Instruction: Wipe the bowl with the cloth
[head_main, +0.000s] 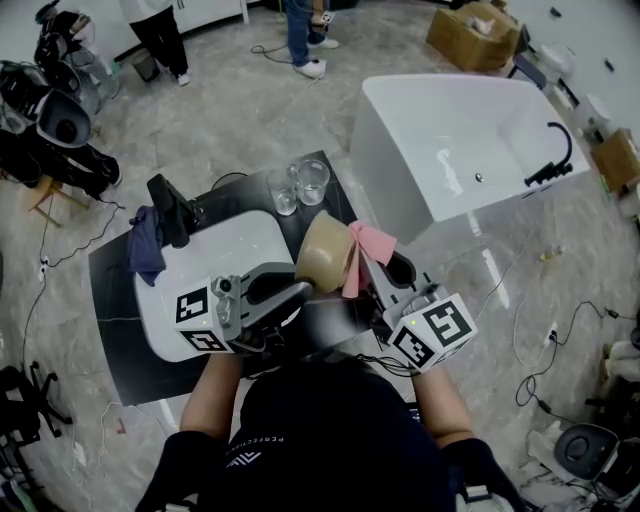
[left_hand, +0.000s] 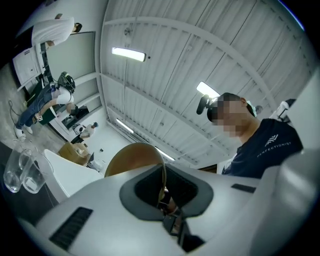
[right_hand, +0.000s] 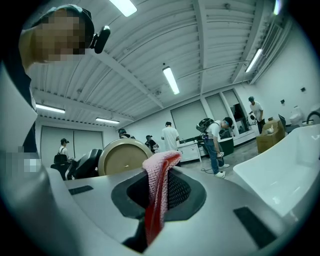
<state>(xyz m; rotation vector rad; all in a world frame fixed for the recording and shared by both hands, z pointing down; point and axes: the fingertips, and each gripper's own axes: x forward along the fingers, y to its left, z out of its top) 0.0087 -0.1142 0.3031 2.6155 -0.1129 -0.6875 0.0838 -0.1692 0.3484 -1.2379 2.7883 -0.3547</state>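
Note:
A tan bowl (head_main: 323, 252) is held up on its side above the table, its rim pinched in my shut left gripper (head_main: 298, 287). The left gripper view shows the bowl (left_hand: 131, 159) edge-on between the jaws. A pink cloth (head_main: 362, 252) hangs from my right gripper (head_main: 388, 262), which is shut on it just right of the bowl. In the right gripper view the cloth (right_hand: 160, 186) stands folded between the jaws, and the bowl (right_hand: 124, 157) shows its round base to the left. Whether cloth and bowl touch I cannot tell.
Two clear glasses (head_main: 298, 186) stand at the far edge of the black table (head_main: 118, 300). A white board (head_main: 222, 246) lies on it, with a blue cloth (head_main: 145, 246) and a black holder (head_main: 170, 208) at its left. A white bathtub (head_main: 460, 140) stands to the right. People stand beyond.

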